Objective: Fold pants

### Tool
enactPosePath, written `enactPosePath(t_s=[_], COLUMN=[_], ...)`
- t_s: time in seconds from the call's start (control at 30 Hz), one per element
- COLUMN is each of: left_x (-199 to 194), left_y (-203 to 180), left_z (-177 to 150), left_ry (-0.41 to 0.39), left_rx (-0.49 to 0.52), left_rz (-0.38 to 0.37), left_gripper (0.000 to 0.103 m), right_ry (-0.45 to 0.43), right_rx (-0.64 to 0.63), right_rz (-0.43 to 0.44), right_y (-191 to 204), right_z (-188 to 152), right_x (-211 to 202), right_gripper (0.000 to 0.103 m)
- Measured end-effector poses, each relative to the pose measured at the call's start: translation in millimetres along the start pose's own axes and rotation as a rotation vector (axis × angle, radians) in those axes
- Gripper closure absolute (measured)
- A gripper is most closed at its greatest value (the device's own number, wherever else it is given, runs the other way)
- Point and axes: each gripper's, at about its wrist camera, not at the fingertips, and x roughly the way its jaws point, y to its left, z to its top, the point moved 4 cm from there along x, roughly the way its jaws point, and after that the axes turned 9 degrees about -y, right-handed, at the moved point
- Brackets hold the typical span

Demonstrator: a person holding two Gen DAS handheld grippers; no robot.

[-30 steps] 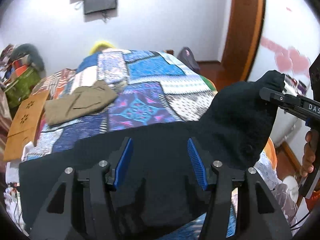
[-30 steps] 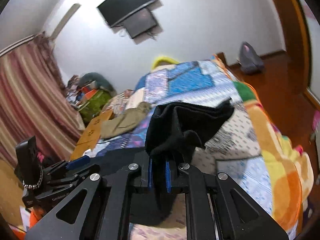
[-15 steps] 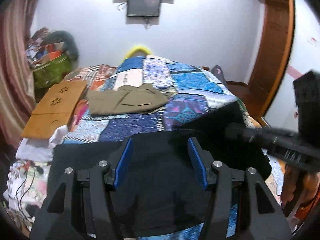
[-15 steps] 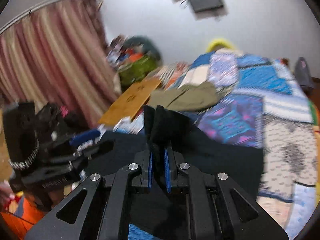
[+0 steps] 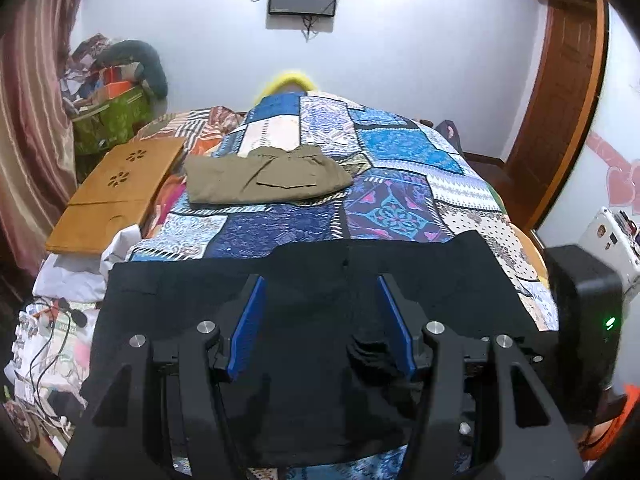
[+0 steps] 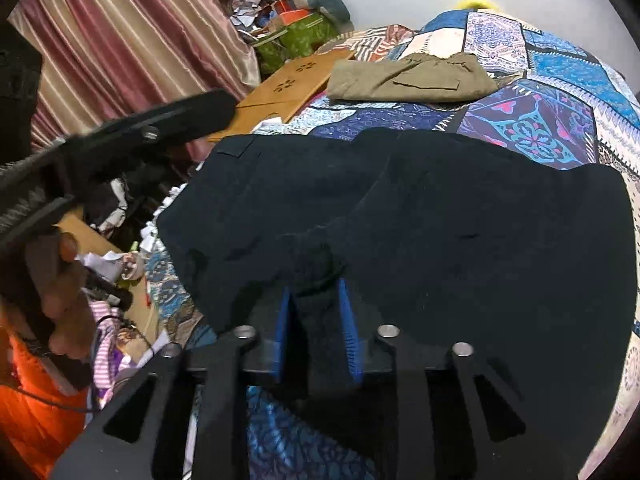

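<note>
Patchwork bed (image 5: 400,200) fills both views. Right gripper (image 6: 316,316): jaws opening, a black fabric bunch between the blue pads, no longer pinched. Left gripper (image 5: 322,316): jaws wide, nothing clamped, pointing down over the black pants (image 5: 320,280), spread flat across the near bed edge. Folded olive pants (image 5: 264,178) lie at 12 o'clock, well apart; wooden board (image 5: 116,192) at 10 o'clock.

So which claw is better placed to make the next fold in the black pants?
Probably the left claw: open, nothing pinched, over the flat black pants. The right claw is opening around a bunched fold.
</note>
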Motion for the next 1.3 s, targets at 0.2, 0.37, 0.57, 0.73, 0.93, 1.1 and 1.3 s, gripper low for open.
enactPosePath(t_s=[0.2, 0.37, 0.57, 0.73, 0.93, 1.1, 1.3], left_x=[6, 28, 61, 80, 76, 70, 49], left_y=[-15, -31, -52, -56, -51, -44, -6], left_z=[3, -5, -36, -70, -74, -70, -60], left_ry=[-0.017, 0.045, 0.175, 0.243, 0.234, 0.229, 0.197], left_rx=[0.025, 0.006, 0.022, 0.066, 0.056, 0.074, -0.009], left_rz=[-0.037, -0.109, -0.172, -0.141, -0.142, -0.082, -0.018], left_gripper=[0.046, 0.053, 0.087, 0.09, 0.09, 0.09, 0.09], right_ry=[-0.119, -0.202, -0.157, -0.068, -0.058, -0.043, -0.1], right_rx=[-0.055, -0.125, -0.073, -0.059, -0.065, -0.046, -0.071], right_rz=[-0.131, -0.324, -0.317, -0.302, -0.295, -0.316, -0.317], right_y=[-8, -36, -70, -81, -81, -80, -59], right_z=[16, 30, 13, -10, -18, -17, 5], right_x=[-61, -93, -80, -54, -62, -70, -82], right_gripper=[0.041, 0.041, 0.067, 0.071, 0.074, 0.071, 0.054])
